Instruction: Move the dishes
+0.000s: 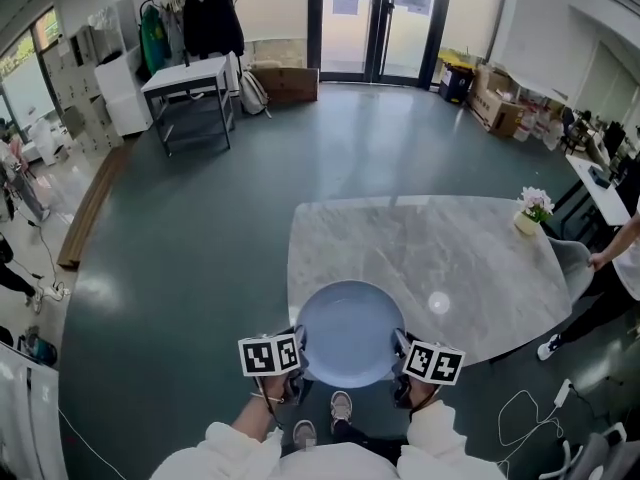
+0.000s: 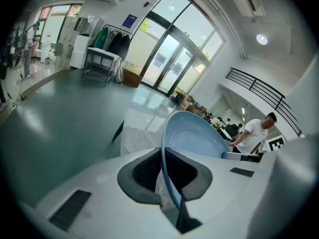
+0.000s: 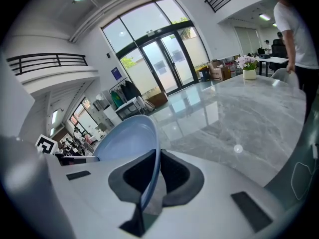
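A pale blue plate [image 1: 348,330] is carried between 2 grippers at the near edge of the grey marble table [image 1: 440,248], partly over it. Whether it touches the top I cannot tell. The left gripper [image 2: 164,171] is clamped narrow on the plate's left rim. The right gripper [image 3: 155,173] pinches the right rim. A small flower pot [image 1: 530,213] stands near the table's far right corner.

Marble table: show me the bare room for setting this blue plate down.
Nearly the whole marble table is bare: middle and left, from the near edge by the blue plate to the far edge. Only the far right corner is taken, by the flower pot, with a person's hand beside the right edge.
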`<state>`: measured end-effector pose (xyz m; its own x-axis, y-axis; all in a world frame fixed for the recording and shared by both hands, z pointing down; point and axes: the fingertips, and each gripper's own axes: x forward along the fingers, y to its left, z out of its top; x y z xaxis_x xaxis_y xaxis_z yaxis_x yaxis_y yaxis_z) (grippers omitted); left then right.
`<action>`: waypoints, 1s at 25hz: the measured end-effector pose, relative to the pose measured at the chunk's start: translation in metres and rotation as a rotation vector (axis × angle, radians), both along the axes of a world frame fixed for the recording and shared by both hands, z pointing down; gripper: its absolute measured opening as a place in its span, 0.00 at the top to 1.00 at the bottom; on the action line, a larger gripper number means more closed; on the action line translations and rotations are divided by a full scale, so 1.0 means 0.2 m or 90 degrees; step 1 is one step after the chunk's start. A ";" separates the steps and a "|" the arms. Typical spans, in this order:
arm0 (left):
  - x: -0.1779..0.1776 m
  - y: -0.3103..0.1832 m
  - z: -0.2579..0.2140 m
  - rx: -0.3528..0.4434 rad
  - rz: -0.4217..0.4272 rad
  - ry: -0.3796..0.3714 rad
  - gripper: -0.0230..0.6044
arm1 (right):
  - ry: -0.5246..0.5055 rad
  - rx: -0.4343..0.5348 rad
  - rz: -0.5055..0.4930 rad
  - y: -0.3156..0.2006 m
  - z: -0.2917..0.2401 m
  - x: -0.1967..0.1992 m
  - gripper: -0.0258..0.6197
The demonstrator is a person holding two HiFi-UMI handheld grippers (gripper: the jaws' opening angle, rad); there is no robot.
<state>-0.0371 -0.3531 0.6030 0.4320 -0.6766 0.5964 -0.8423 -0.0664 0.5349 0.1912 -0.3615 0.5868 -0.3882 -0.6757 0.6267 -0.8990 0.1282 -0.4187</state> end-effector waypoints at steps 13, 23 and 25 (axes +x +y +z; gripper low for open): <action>-0.04 -0.15 0.12 -0.045 -0.026 -0.006 0.93 | -0.001 -0.041 -0.035 -0.20 0.12 -0.04 0.83; -0.06 -0.34 0.22 -0.070 -0.055 -0.012 0.93 | -0.008 -0.061 -0.051 -0.46 0.24 -0.07 0.83; -0.06 -0.40 0.24 -0.075 -0.060 -0.014 0.93 | -0.009 -0.065 -0.054 -0.52 0.26 -0.07 0.83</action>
<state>-0.0494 -0.4324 0.6512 0.3561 -0.6380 0.6827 -0.8532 0.0761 0.5160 0.1773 -0.4649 0.6391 -0.4502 -0.5724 0.6853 -0.8810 0.1596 -0.4455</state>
